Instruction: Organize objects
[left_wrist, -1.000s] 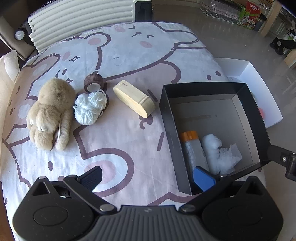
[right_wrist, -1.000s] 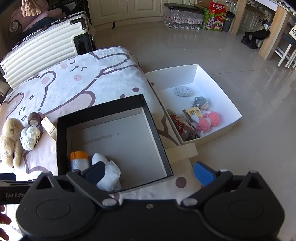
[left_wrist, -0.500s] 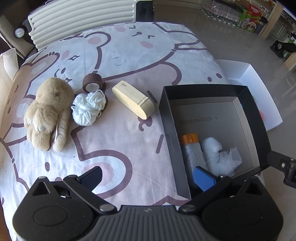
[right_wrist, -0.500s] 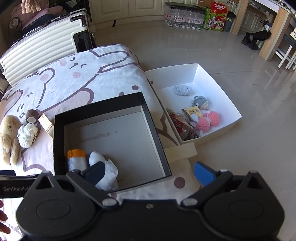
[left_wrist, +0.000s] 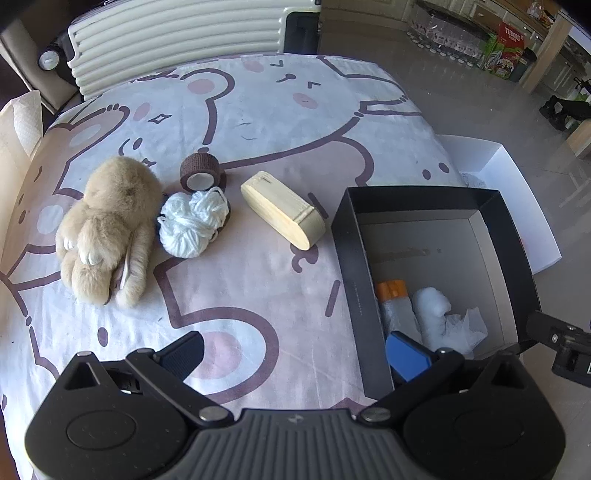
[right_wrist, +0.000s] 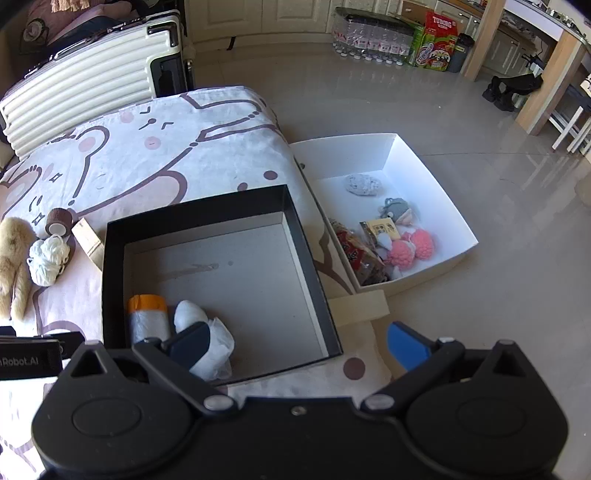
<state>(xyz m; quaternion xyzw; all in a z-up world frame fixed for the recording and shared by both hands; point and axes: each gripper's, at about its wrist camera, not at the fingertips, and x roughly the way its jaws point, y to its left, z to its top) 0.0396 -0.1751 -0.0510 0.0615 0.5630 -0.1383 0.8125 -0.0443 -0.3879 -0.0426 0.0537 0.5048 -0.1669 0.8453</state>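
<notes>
On the bear-print cloth lie a tan plush rabbit (left_wrist: 107, 225), a white yarn ball (left_wrist: 192, 223), a brown tape roll (left_wrist: 201, 172) and a pale wooden case (left_wrist: 282, 208). A black box (left_wrist: 349, 266) (right_wrist: 110, 266) to their right holds an orange-capped roll (left_wrist: 395, 302) (right_wrist: 147, 317) and a white wad (left_wrist: 443, 319) (right_wrist: 207, 332). My left gripper (left_wrist: 295, 350) hangs open over the cloth near the box's left wall, holding nothing. My right gripper (right_wrist: 299, 339) is open and empty above the box's near right corner.
A white box (right_wrist: 424, 173) on the floor to the right holds pink pom-poms, a grey toy and packets. A ribbed cream suitcase (left_wrist: 177, 33) stands behind the table. The table edge drops off to tiled floor on the right.
Both grippers have drifted slightly; in the left view the objects slid a little left, in the right view the black box shifted left. Nothing was picked up or released.
</notes>
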